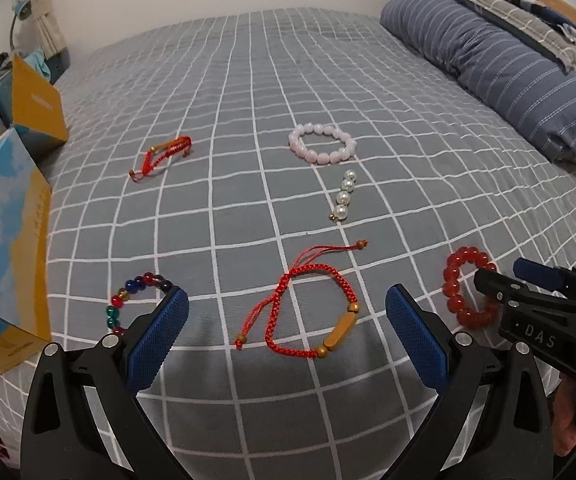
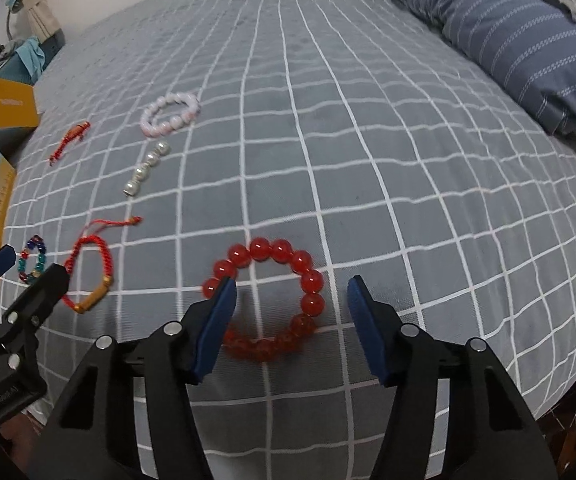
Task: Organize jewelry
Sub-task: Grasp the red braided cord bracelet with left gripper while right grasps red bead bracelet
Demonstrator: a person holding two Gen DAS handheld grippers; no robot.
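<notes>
Six pieces are lying flat on the grey checked bedsheet (image 1: 328, 60). A ring of glossy red round beads (image 2: 272, 300) is sitting nearest right. A braided red cord bracelet with a tan tube bead (image 1: 312, 312) is lying near centre, a multicoloured glass bead bracelet (image 1: 128, 300) near left. Farther off are resting a short pearl strand (image 1: 344, 196), a pale pink bead bracelet (image 1: 322, 144) and another red cord bracelet (image 1: 162, 156).

Six pieces of jewelry lie spread on the bed (image 1: 288, 60).
Near row, left to right: mixed-bead bracelet (image 1: 136, 296), cord bracelet (image 1: 312, 312), large-bead bracelet (image 2: 268, 300). Behind them: second cord bracelet (image 1: 164, 156), round-bead bracelet (image 1: 322, 144), pearl strand (image 1: 344, 196). Boxes (image 1: 8, 264) stand left, a pillow (image 1: 496, 64) right.
</notes>
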